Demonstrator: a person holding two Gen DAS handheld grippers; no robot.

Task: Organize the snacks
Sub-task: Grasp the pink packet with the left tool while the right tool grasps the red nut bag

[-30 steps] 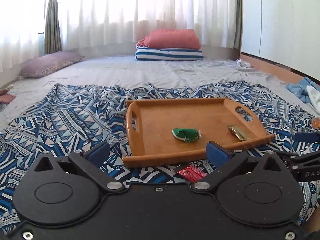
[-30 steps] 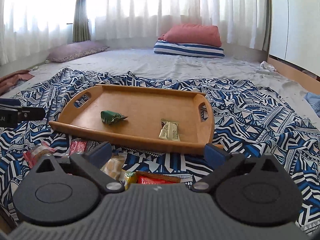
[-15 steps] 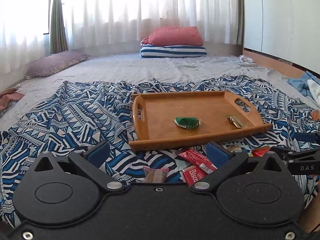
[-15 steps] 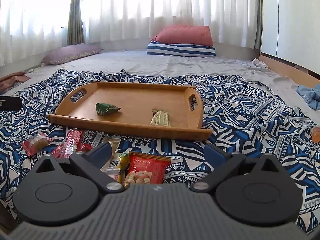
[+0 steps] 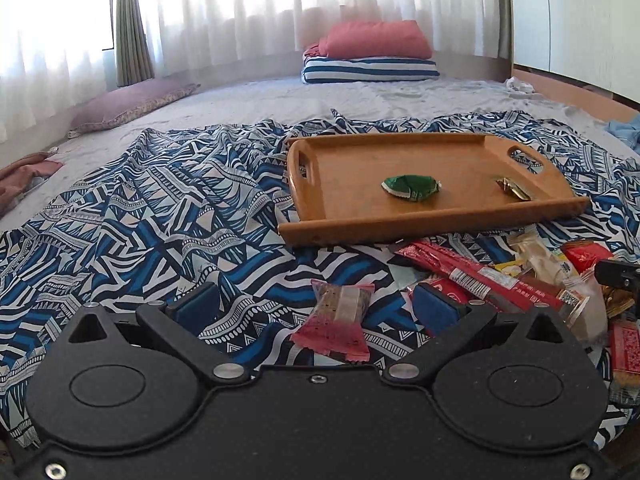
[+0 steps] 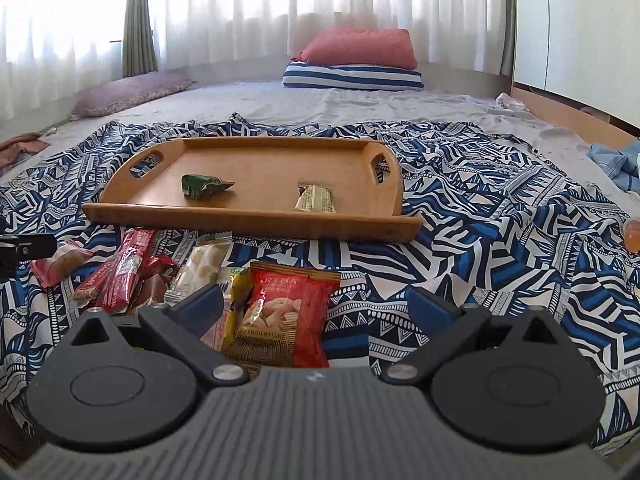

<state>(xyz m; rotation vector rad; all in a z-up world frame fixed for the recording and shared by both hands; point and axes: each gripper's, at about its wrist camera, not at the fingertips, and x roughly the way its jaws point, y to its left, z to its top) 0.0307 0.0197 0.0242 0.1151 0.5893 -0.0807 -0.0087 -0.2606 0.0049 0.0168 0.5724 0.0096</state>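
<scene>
A wooden tray (image 5: 316, 184) (image 6: 248, 220) lies on the patterned blue cloth and holds a green packet (image 5: 410, 188) (image 6: 202, 186) and a small gold-green packet (image 5: 512, 189) (image 6: 316, 198). Several loose snacks lie on the cloth in front of the tray. My left gripper (image 5: 316, 306) is open, with a pink-wrapped bar (image 5: 336, 320) lying between its fingers. My right gripper (image 6: 316, 306) is open over a red nut packet (image 6: 284, 312), with red bars (image 6: 120, 272) and a pale packet (image 6: 202, 262) to its left.
The blue patterned cloth (image 5: 160, 208) covers a grey bed. Pillows (image 5: 368, 54) lie at the far end and a purple cushion (image 5: 132, 102) at the far left. A wooden edge and white cabinets (image 5: 580, 20) run along the right.
Both grippers have drawn back from the tray. The loose snacks in front of the tray now show between the fingers. Both stay open.
</scene>
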